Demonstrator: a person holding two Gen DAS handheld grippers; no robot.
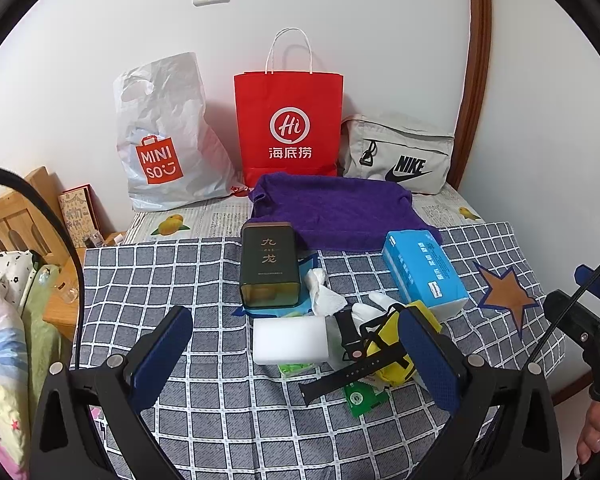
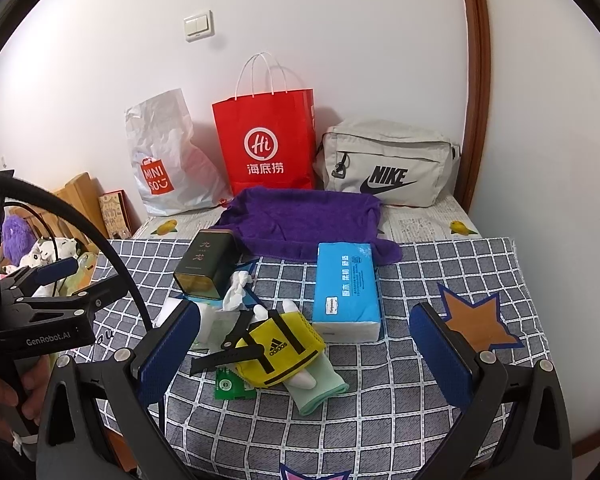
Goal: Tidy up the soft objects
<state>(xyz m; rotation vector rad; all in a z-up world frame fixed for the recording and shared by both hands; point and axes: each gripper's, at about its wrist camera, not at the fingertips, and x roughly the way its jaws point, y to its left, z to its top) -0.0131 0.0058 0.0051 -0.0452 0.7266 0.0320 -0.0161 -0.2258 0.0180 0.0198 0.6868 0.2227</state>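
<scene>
A purple towel [image 1: 332, 212] [image 2: 304, 220] lies at the back of the checked cloth. A white sponge block [image 1: 289, 339] sits between the fingers of my left gripper [image 1: 296, 354], which is open and holds nothing. Beside it lie a crumpled tissue [image 1: 324, 292] [image 2: 236, 292], a yellow adidas pouch [image 1: 392, 356] [image 2: 284, 350], a mint green sock [image 2: 320, 390] and a black watch strap [image 1: 340, 376] [image 2: 224, 356]. A blue tissue pack [image 1: 424, 272] [image 2: 346, 292] rests to the right. My right gripper [image 2: 304, 352] is open above the pouch, empty.
A dark green tin [image 1: 269, 264] [image 2: 208, 264] stands on the cloth. Against the wall stand a white Miniso bag [image 1: 164, 140] [image 2: 164, 160], a red paper bag [image 1: 290, 128] [image 2: 266, 140] and a grey Nike bag [image 1: 400, 156] [image 2: 388, 164]. A wooden bed frame [image 1: 12, 216] is left.
</scene>
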